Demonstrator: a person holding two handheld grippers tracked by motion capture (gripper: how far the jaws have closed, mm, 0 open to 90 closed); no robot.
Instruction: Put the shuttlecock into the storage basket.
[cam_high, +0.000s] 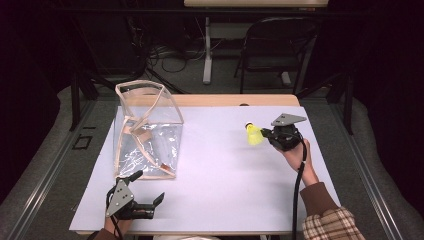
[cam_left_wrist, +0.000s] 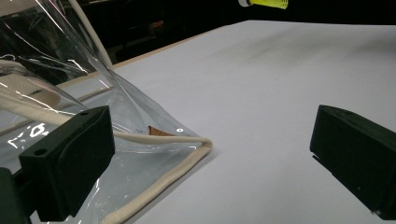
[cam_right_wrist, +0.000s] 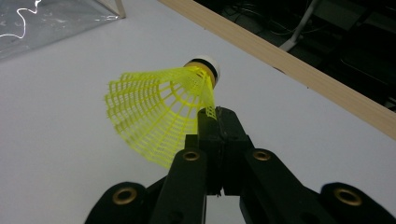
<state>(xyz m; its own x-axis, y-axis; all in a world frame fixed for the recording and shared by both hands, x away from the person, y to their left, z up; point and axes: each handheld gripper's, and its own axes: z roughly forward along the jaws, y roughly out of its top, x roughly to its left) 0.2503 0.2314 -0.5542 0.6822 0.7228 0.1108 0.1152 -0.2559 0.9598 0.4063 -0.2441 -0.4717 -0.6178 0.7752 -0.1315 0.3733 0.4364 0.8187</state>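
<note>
Two black jaws of the left gripper (cam_left_wrist: 210, 163) are seen wide apart low over a white table (cam_left_wrist: 261, 84), with nothing held between them. A clear plastic bag (cam_left_wrist: 60, 79) with cream piping is lying at the left, its near corner just beside the left jaw. A yellow shuttlecock (cam_left_wrist: 266, 3) is glimpsed at the far top edge.

A yellow mesh shuttlecock (cam_right_wrist: 159, 116) with a white cork tip, skirt edge pinched, held above the white table.

Bag (cam_high: 146, 131) stands left on table (cam_high: 220, 175), shuttlecock (cam_high: 254, 134) right.
</note>
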